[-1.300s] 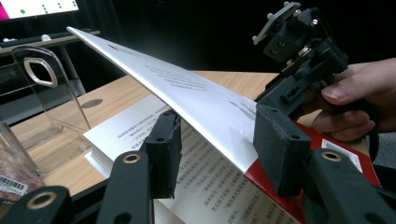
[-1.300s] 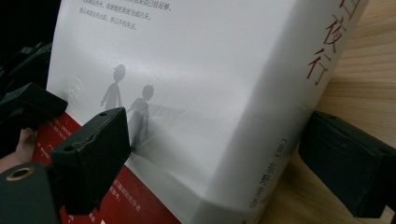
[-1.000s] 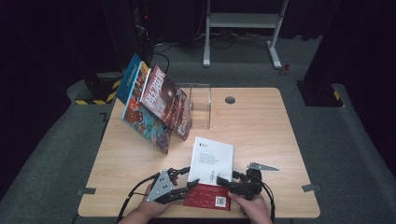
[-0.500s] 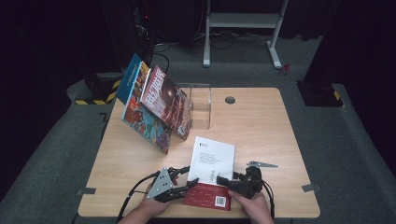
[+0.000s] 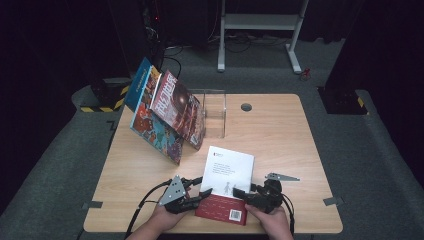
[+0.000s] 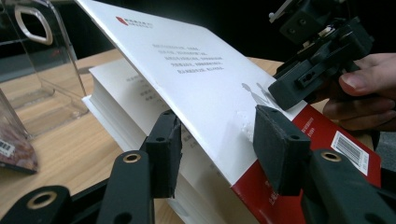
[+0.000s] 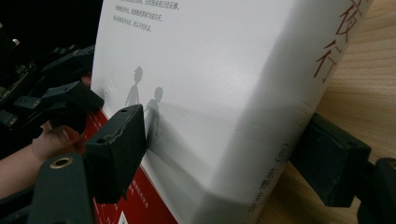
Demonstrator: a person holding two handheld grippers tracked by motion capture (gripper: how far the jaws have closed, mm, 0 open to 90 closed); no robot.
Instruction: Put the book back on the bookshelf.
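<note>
White-and-red book [image 5: 226, 187] lies at the near table [image 5: 280, 135] edge, between the two grippers. Left gripper [image 5: 196, 197] sits at the book's left edge; in its own view the jaws straddle the lifted cover [image 6: 205, 88], one under it against the page block, one on top, with a gap showing, so not clamped. Right gripper [image 5: 239, 193] comes in from the right; its view shows the jaws spread either side of the book's spine corner [image 7: 224, 140], one on the cover and one on the spine side, apparently touching but a firm squeeze can't be told. Judgement: early stage, book being gripped for a lift. Still to do: close, raise, likely stand it in the clear holder [image 5: 212, 112] beside the leaning books [image 5: 167, 115]. Holder slot is open and unused so far.
</note>
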